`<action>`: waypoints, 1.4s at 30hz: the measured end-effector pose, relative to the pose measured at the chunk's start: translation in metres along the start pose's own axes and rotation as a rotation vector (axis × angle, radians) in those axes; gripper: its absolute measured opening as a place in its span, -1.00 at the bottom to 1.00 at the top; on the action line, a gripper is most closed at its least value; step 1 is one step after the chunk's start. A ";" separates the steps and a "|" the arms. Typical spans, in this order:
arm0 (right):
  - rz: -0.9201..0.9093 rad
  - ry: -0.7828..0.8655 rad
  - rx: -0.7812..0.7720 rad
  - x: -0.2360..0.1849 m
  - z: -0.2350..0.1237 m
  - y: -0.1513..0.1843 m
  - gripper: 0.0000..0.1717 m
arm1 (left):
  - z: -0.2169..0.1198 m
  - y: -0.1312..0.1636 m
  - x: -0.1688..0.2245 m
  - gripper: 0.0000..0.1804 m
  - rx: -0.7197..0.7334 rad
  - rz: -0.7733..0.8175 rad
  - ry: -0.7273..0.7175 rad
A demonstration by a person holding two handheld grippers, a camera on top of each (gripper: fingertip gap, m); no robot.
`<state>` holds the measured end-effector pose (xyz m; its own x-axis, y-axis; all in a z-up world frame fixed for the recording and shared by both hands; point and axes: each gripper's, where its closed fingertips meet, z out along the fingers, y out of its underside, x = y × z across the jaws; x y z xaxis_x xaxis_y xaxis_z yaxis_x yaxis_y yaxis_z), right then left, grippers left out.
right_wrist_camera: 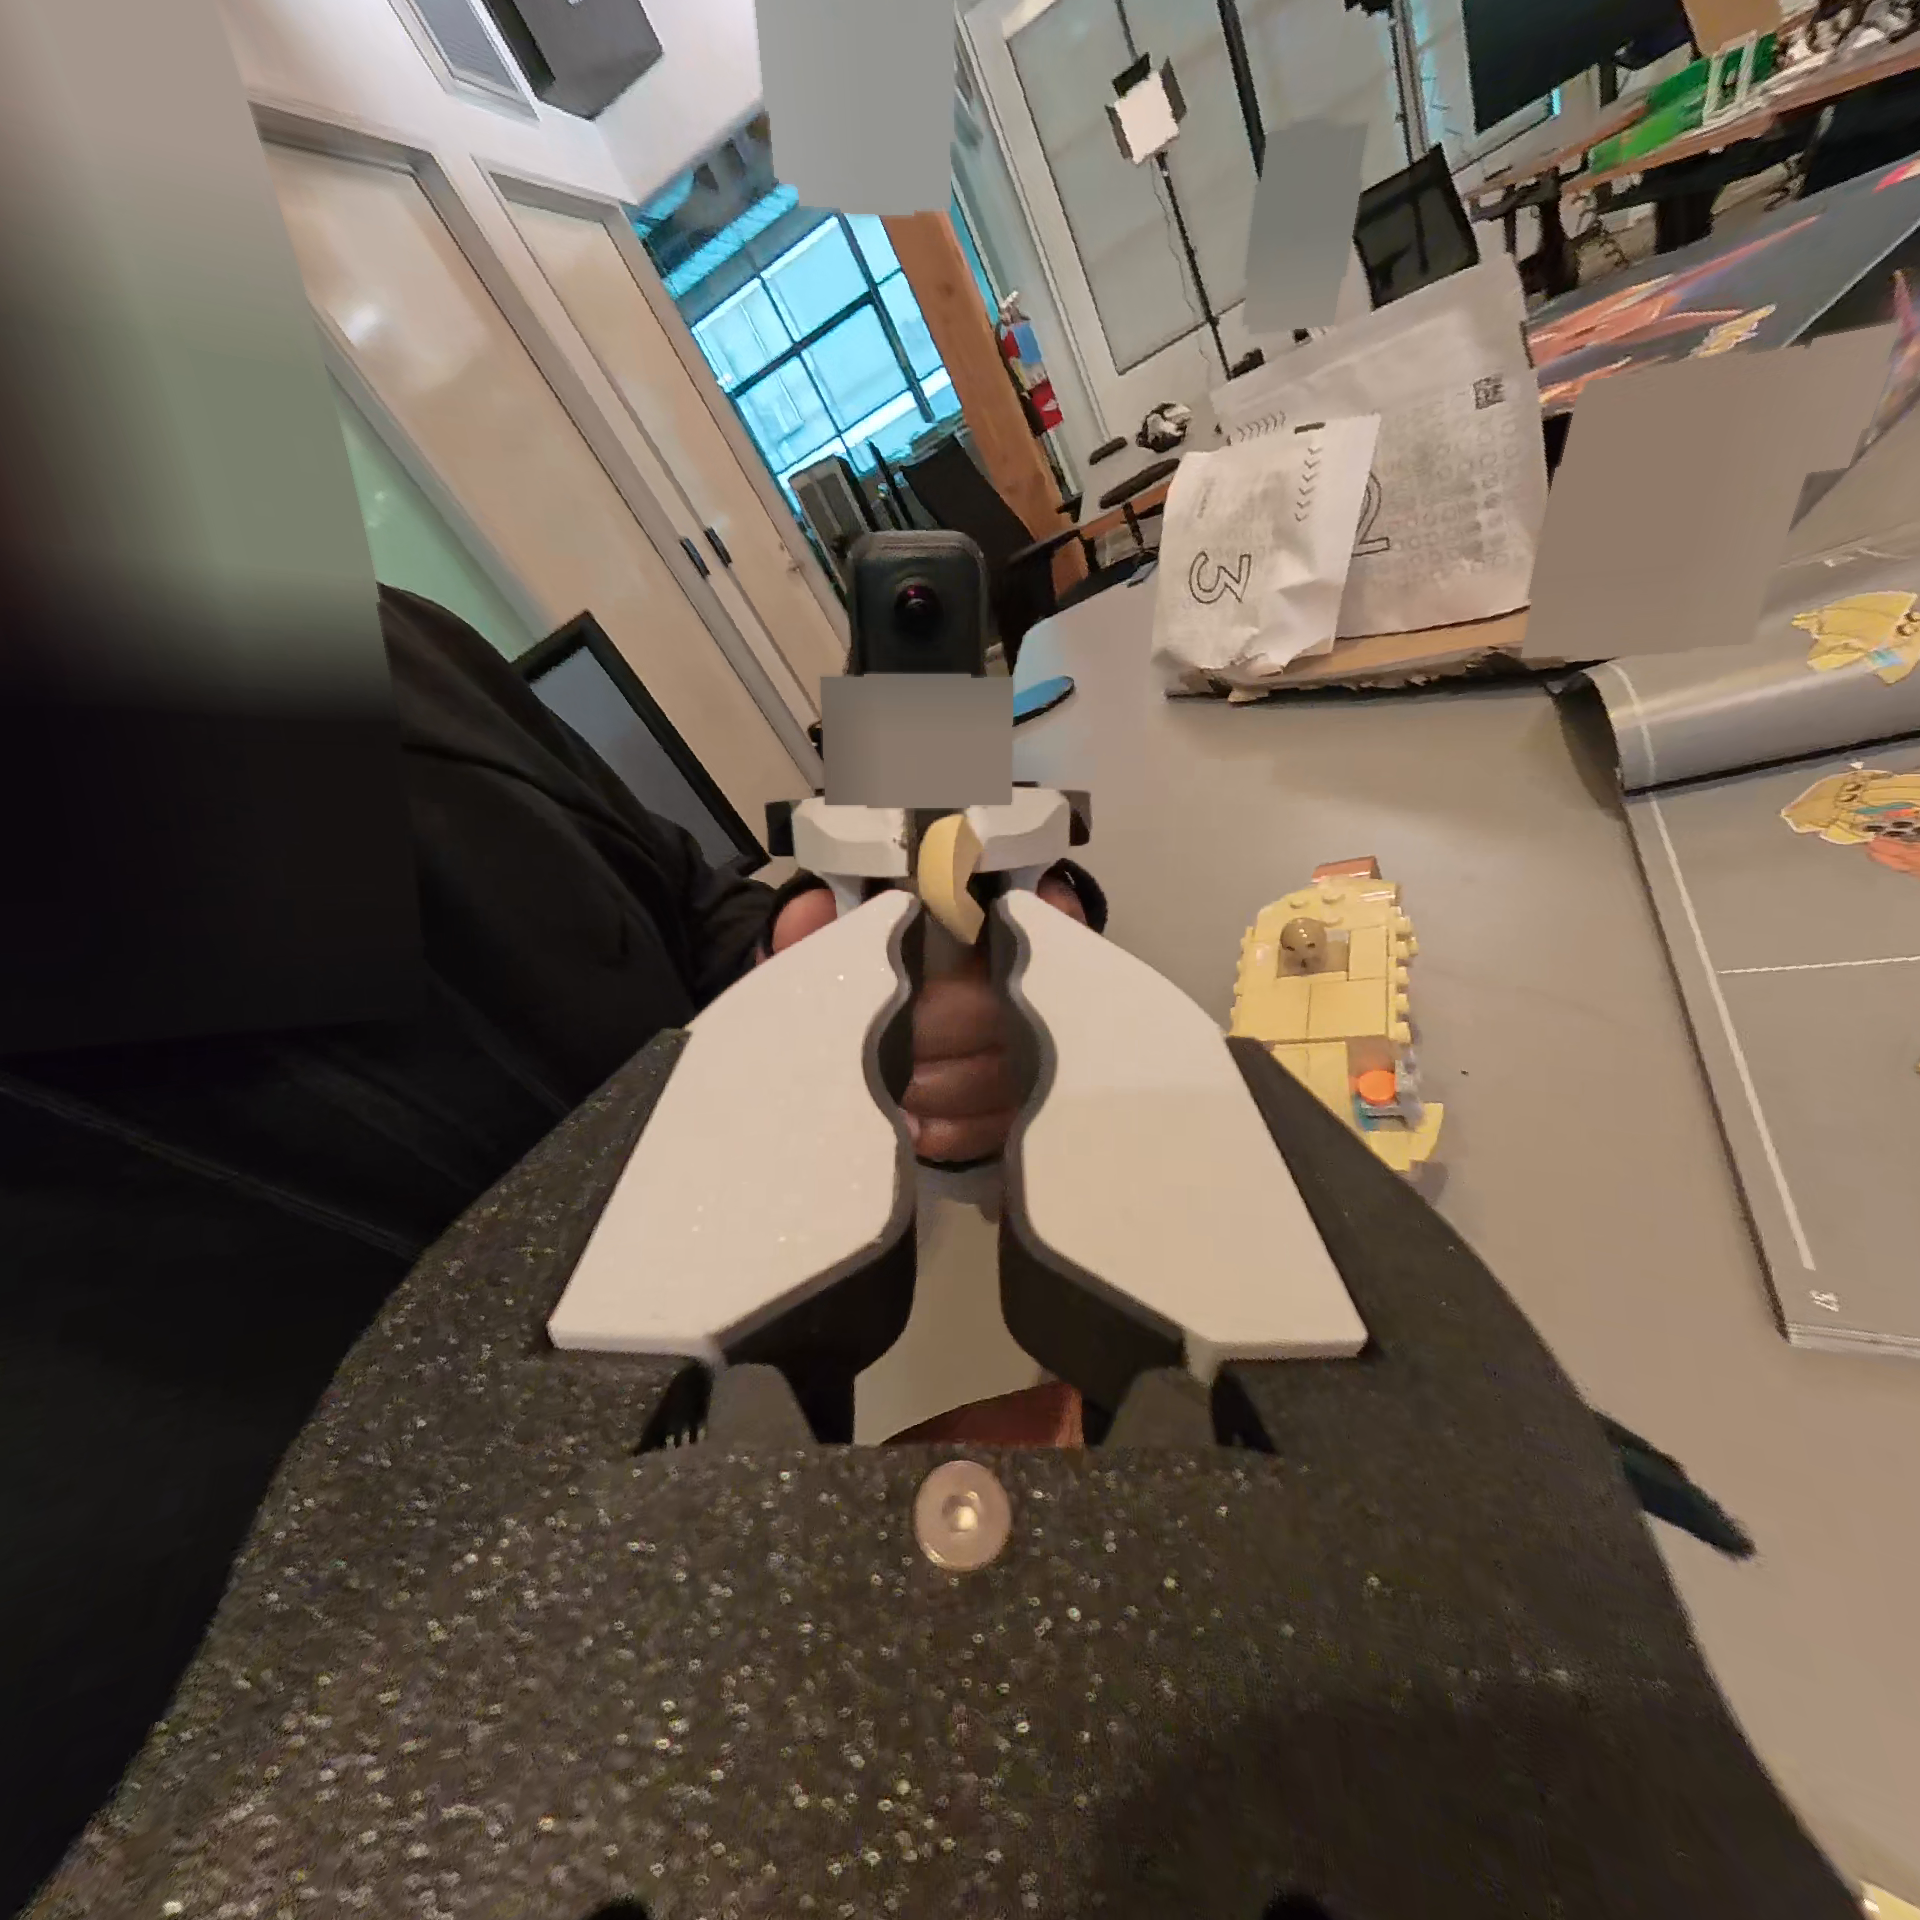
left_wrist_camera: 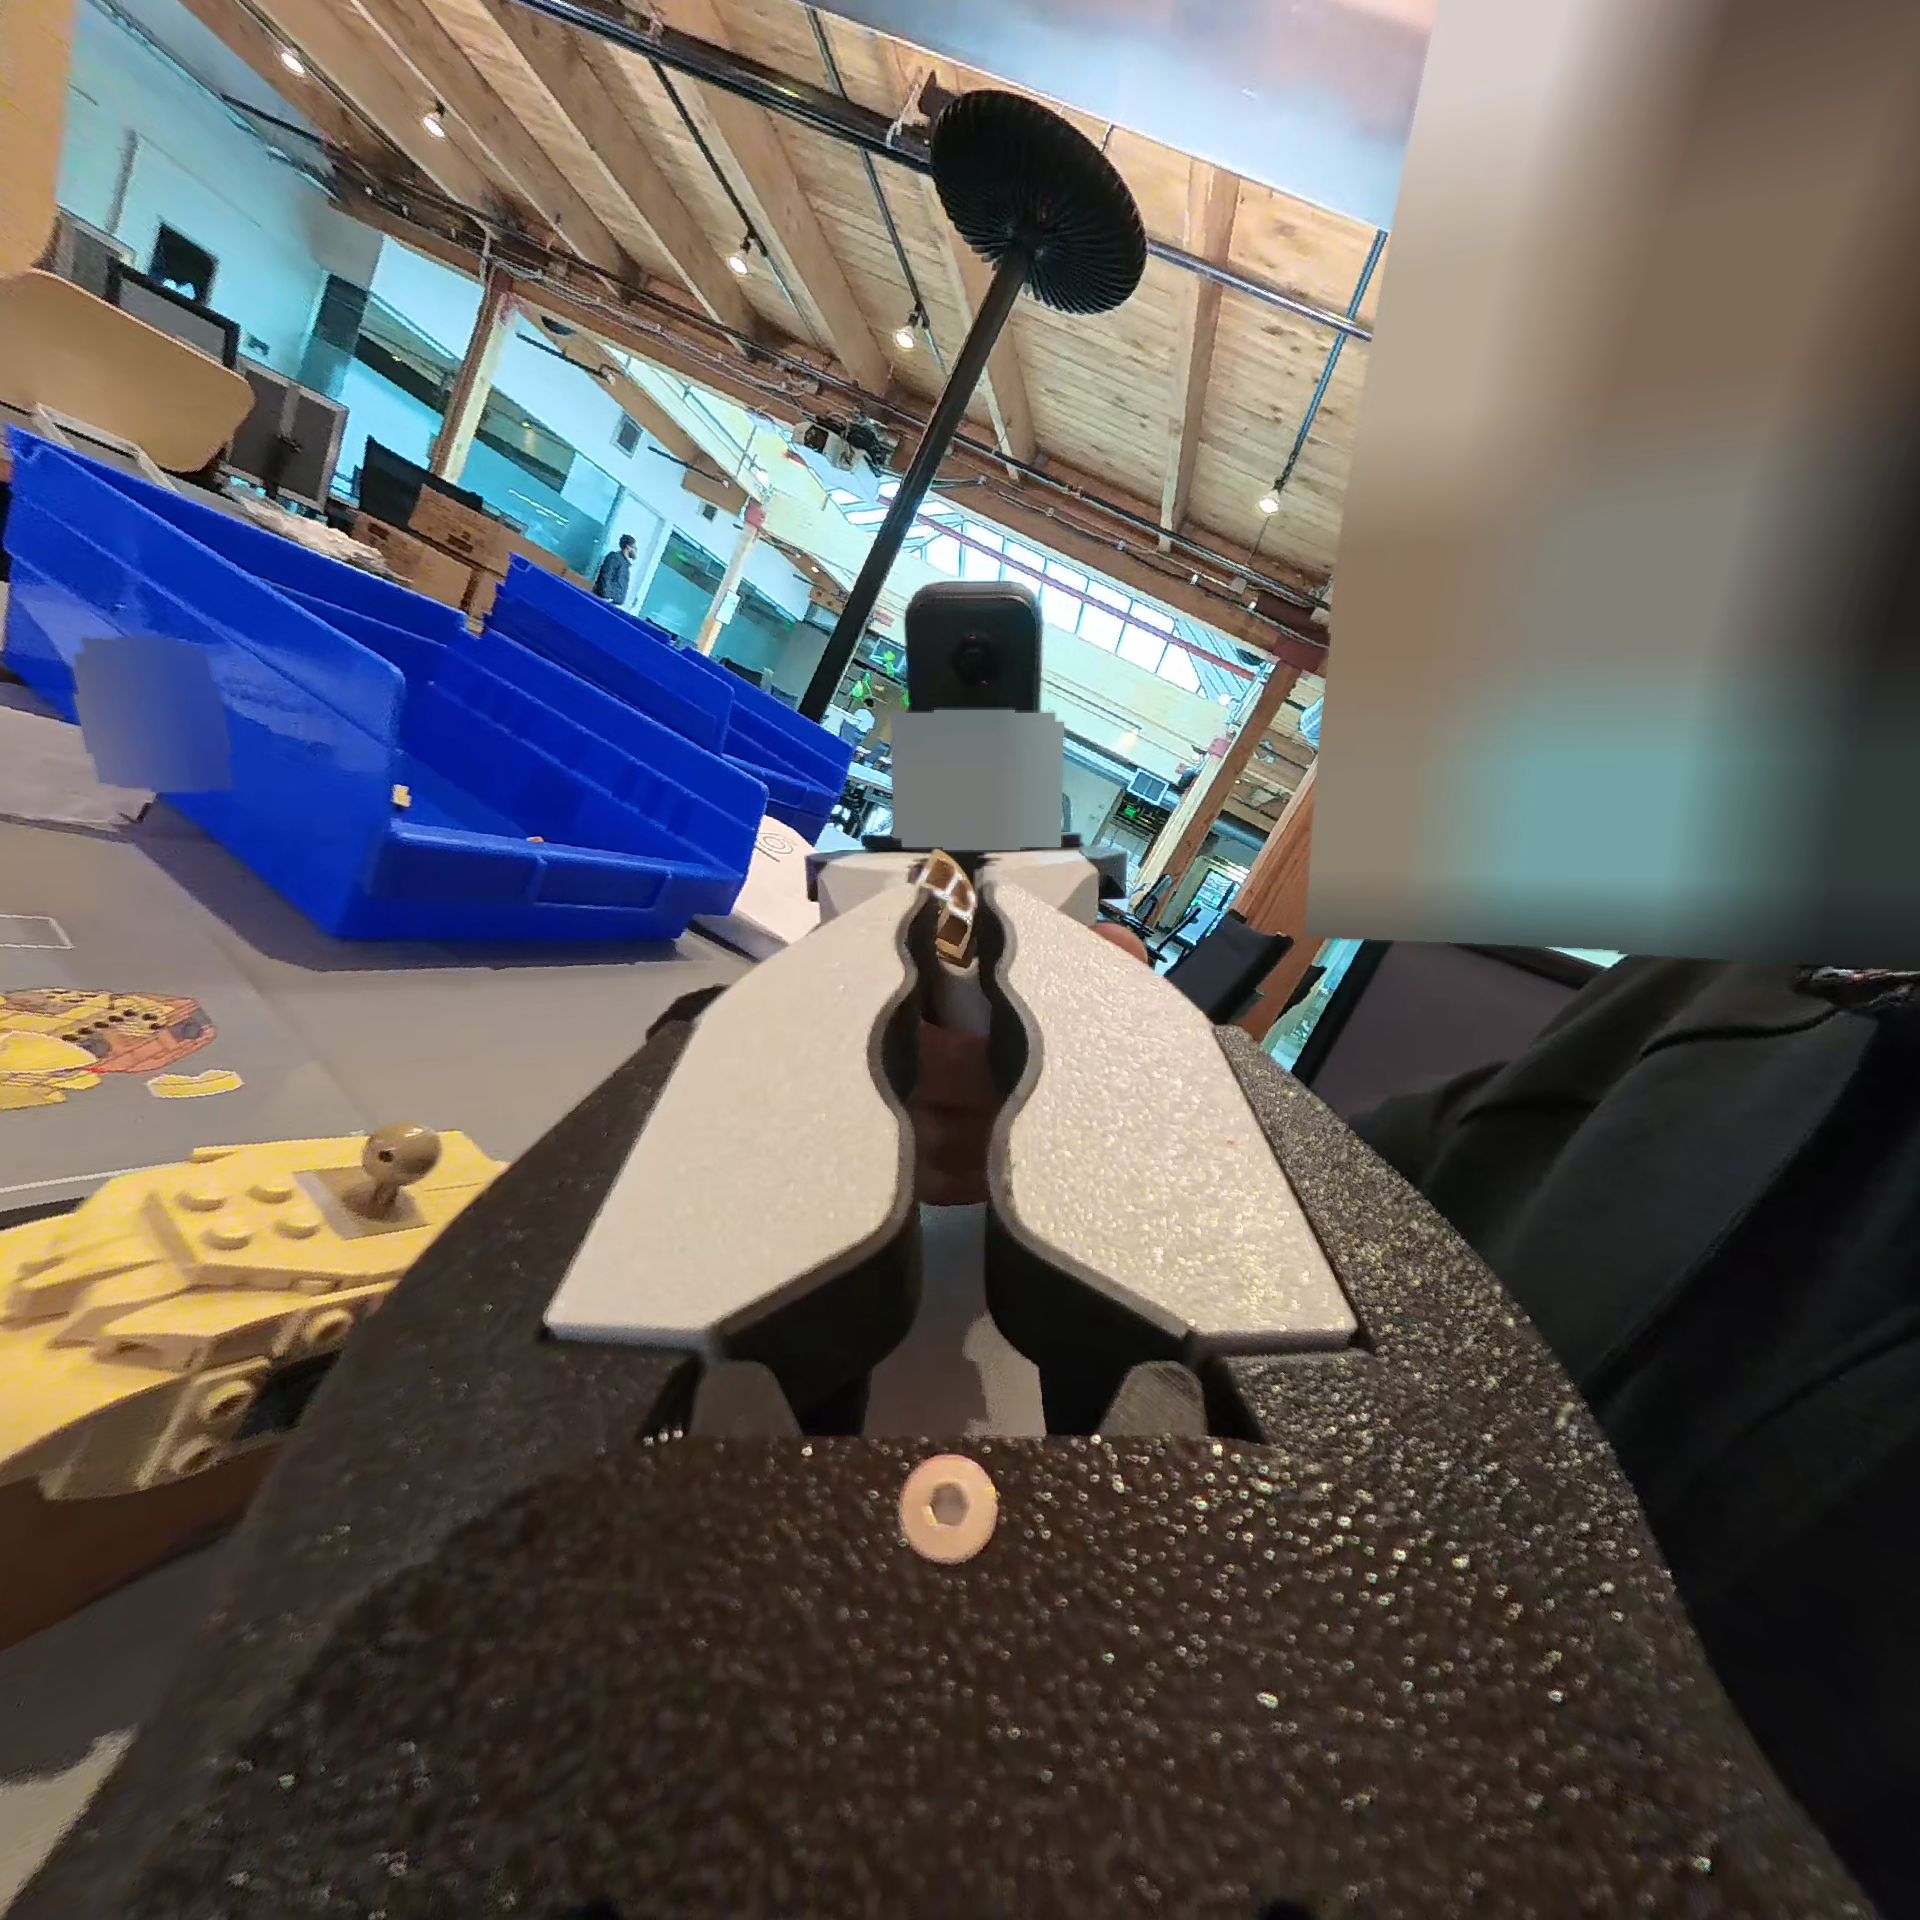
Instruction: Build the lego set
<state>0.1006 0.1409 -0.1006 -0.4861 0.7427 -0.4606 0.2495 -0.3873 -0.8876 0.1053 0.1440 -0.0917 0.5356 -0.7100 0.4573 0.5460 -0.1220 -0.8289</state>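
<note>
In the left wrist view, the left tongs [left_wrist_camera: 951,899] are pressed together on a small tan curved plastic brick [left_wrist_camera: 948,912], its hollow underside turned to the camera. The brick is held in the air above and to the right of the tan toy-brick model [left_wrist_camera: 208,1247], which lies on the grey desk [left_wrist_camera: 312,987]. The right tongs [left_wrist_camera: 961,864] face it tip to tip, just beyond the brick. Blue plastic bins [left_wrist_camera: 416,748] stand behind the model. In the right wrist view, the same brick [right_wrist_camera: 948,873] shows its smooth rounded back, left of the model [right_wrist_camera: 1335,997] and raised off the desk [right_wrist_camera: 1351,779]. Its lower end reaches between the fingers of the right tongs [right_wrist_camera: 961,914], which stand a little apart. Whether they press on the brick cannot be told. A crumpled white printed paper bag [right_wrist_camera: 1257,561] lies beyond the model, and a grey printed booklet [right_wrist_camera: 1818,1039] lies to its right. The brick is probably very light, stiff and slick. Its curved face would likely slide under pressure, so the flat side walls look like the surer hold.
</note>
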 end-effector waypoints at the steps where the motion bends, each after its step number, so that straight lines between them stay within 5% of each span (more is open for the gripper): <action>1: 0.005 -0.012 0.003 -0.001 0.000 0.000 -0.88 | 0.000 0.000 0.001 -0.93 0.004 -0.002 0.004; 13: 0.004 -0.055 -0.091 0.004 -0.009 0.008 -0.90 | -0.002 0.009 -0.002 -0.91 -0.149 -0.072 0.075; 19: -0.021 -0.001 -0.297 0.035 -0.029 0.017 -0.90 | -0.027 -0.003 -0.036 -0.68 -0.363 0.073 0.011; 24: -0.064 -0.019 -0.475 0.054 -0.035 0.028 -0.90 | -0.059 -0.002 -0.093 -0.45 -0.684 0.299 -0.039; 29: -0.099 -0.049 -0.550 0.064 -0.031 0.031 -0.90 | -0.078 0.023 -0.108 -0.39 -0.954 0.329 0.121; 34: -0.114 -0.054 -0.585 0.074 -0.029 0.037 -0.90 | -0.080 0.037 -0.116 -0.32 -1.054 0.463 0.225; 38: -0.126 -0.062 -0.623 0.080 -0.032 0.039 -0.90 | -0.078 0.050 -0.118 -0.57 -1.111 0.529 0.327; 42: -0.141 -0.098 -0.656 0.081 -0.033 0.042 -0.90 | -0.075 0.052 -0.119 -0.61 -1.136 0.507 0.435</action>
<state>0.0991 0.2028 -0.1751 -0.6169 0.6970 -0.3655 0.6197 0.1439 -0.7715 0.0216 0.1704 -0.2133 0.1532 -0.9867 0.0540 -0.6091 -0.1373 -0.7811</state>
